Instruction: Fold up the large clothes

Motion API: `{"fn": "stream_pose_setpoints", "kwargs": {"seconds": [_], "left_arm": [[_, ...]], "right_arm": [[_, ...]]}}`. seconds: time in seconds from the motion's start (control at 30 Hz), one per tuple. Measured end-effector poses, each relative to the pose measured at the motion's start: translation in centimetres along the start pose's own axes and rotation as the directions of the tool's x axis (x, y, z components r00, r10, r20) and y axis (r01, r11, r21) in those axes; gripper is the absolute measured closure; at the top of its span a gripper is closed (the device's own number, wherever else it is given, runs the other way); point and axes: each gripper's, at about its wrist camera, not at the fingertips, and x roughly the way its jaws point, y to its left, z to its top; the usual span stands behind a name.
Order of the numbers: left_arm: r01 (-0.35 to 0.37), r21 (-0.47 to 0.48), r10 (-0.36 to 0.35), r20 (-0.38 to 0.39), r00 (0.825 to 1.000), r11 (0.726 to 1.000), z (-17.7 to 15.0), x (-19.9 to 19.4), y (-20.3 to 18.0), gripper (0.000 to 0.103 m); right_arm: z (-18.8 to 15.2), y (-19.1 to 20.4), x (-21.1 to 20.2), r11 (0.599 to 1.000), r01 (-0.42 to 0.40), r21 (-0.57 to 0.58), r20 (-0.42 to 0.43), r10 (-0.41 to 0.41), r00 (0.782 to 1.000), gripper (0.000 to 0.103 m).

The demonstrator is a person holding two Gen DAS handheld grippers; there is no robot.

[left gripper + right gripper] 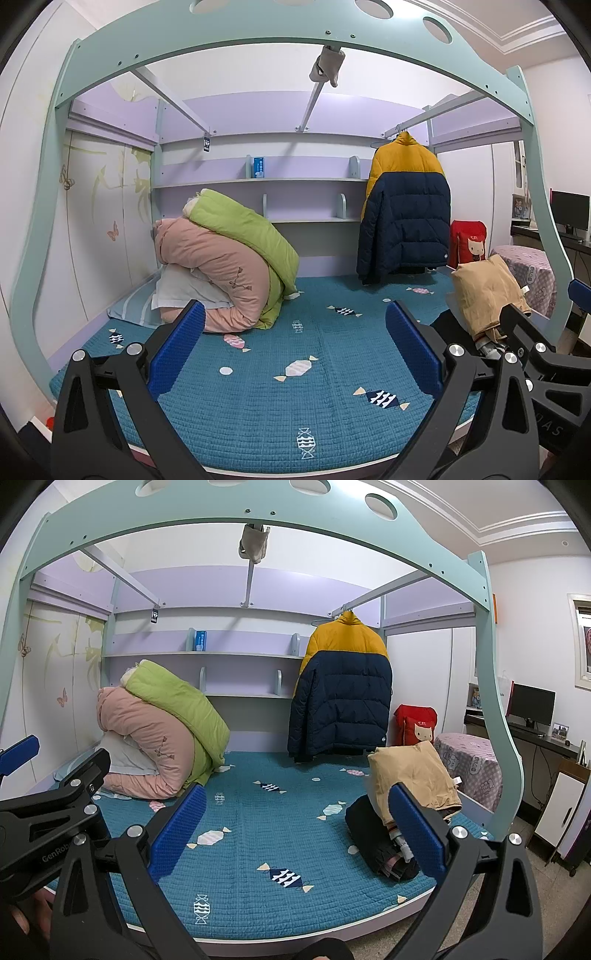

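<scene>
Both tongs, left (295, 343) and right (297, 827), spread and empty, puffer jacket (341, 686) hanging well beyond.

Yellow-and-navy puffer jacket (341, 686) hanging upright on a hanger from the bed-frame rail, hem just above the bed

Two wrist fisheye cameras, side by side at the near edge of the bed (258, 406), face its far shelves, both showing the quilted mattress, rolled bedding (159, 731) at left and hanging jacket (406, 206) at right.
</scene>
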Motion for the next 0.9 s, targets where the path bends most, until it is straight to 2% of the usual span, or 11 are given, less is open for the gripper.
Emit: {"fn": "stream_pose_setpoints", "kwargs": {"seconds": [0.9], "left_arm": [[-0.002,-0.002,0.002,-0.001,1.000,1.000,0.05,0.16,-0.11,0.005]], "right_arm": [[-0.15,0.00,0.21,1.000,0.004,0.004,-0.003,-0.004,1.000,0.007]]}}
